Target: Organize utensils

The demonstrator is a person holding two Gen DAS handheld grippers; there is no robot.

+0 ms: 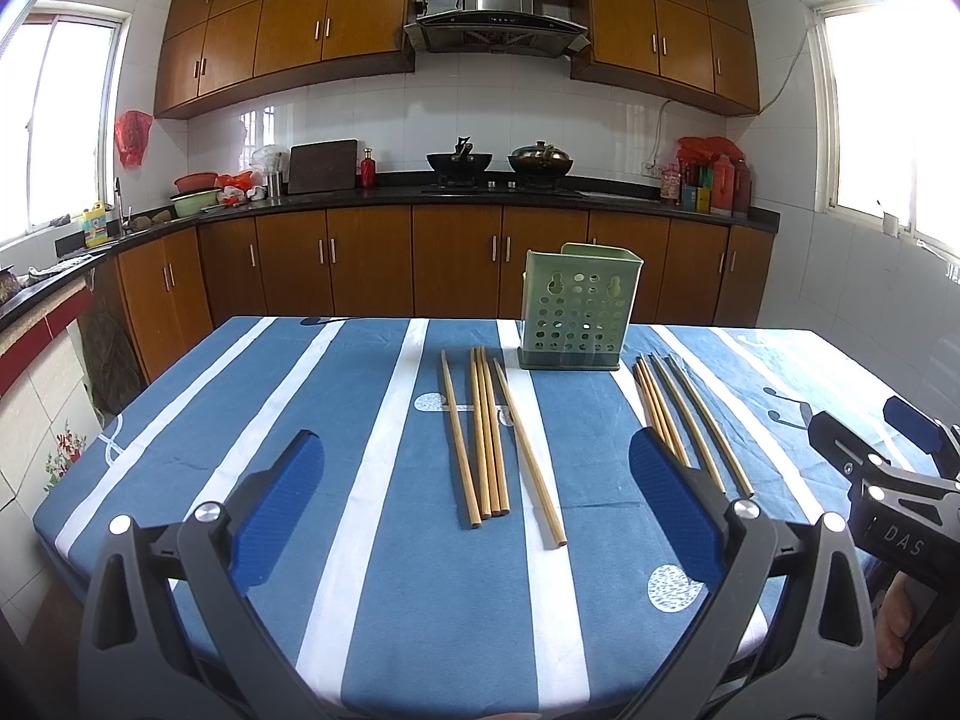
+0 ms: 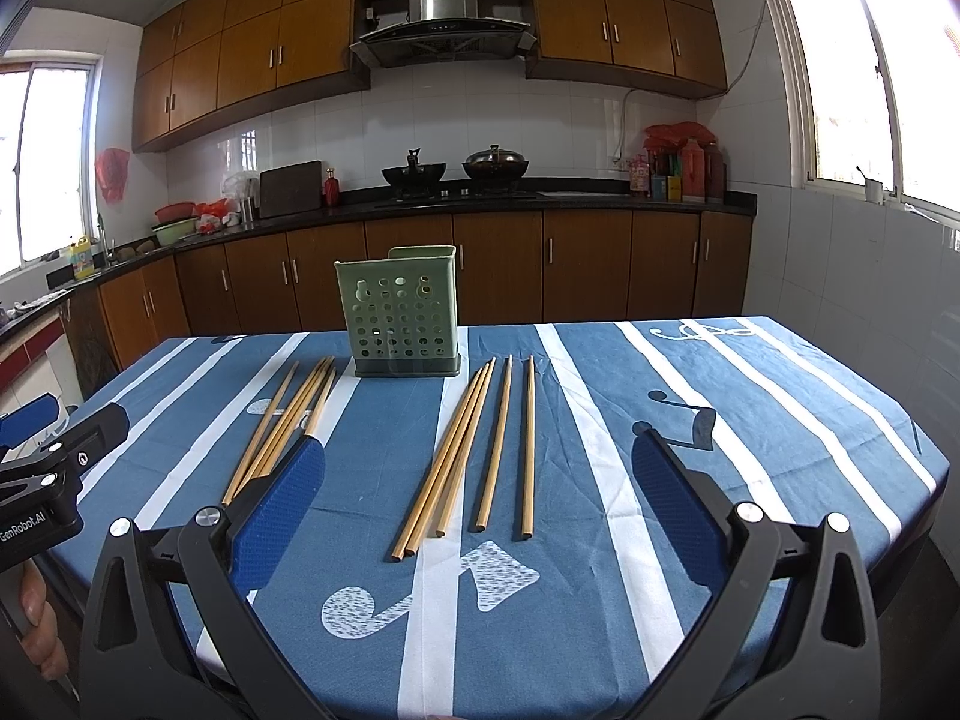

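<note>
Both grippers hover over the near edge of the tabletop, jaws spread wide and empty: the left gripper faces the left chopsticks, the right gripper faces the right chopsticks. Each bundle lies flat on the striped cloth, tips pointing far toward the green holder, which stands upright between the two bundles at the far middle, apparently empty.

The sticks are thin, round and lie close together. A grasp from above may likely catch several at once or roll them apart. One pinched near its end could swing and miss the holder's opening. The light holder could tip if a stick strikes its rim.
</note>
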